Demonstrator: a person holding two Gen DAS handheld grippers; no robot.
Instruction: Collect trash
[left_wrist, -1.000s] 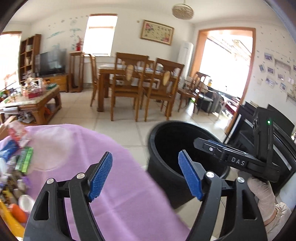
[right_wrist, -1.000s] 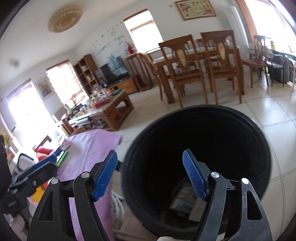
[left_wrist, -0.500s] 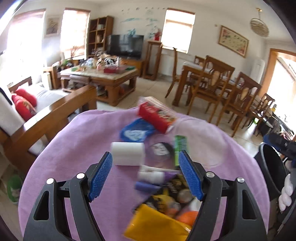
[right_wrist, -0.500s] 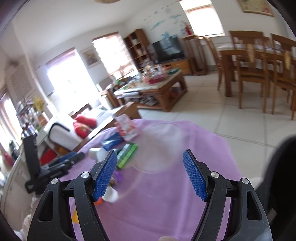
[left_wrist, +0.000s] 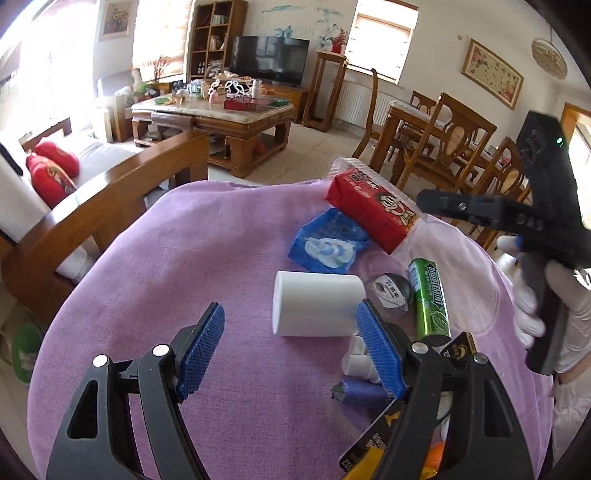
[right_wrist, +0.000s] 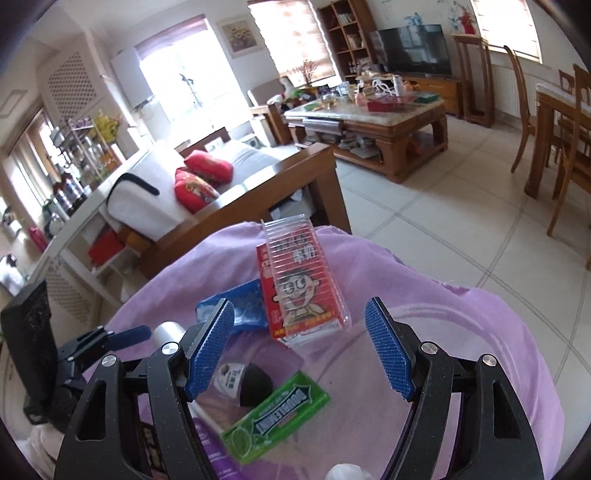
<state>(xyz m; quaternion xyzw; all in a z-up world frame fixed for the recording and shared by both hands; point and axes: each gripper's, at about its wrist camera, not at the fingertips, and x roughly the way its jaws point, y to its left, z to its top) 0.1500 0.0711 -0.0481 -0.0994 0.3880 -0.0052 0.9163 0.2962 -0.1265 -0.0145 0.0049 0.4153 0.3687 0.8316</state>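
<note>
Trash lies on a purple cloth (left_wrist: 192, 258). A white cylinder (left_wrist: 316, 304) lies on its side just ahead of my open, empty left gripper (left_wrist: 290, 345). Beyond it are a blue wrapper (left_wrist: 327, 247), a red snack box in clear plastic (left_wrist: 373, 212), a green gum pack (left_wrist: 430, 301) and a dark round packet (left_wrist: 391, 291). My right gripper (right_wrist: 299, 347) is open and empty above the red snack box (right_wrist: 299, 295), with the green gum pack (right_wrist: 277, 417) and dark round packet (right_wrist: 245, 382) below it. The bin is out of view.
A wooden sofa with red cushions (left_wrist: 51, 173) stands left of the cloth-covered table. A cluttered coffee table (left_wrist: 221, 118) and dining chairs (left_wrist: 454, 147) stand beyond. More wrappers, yellow and purple, lie at the near right (left_wrist: 364, 391).
Both grippers have swung away from the black bin and now point at the trash on the purple cloth. Both stay open and empty.
</note>
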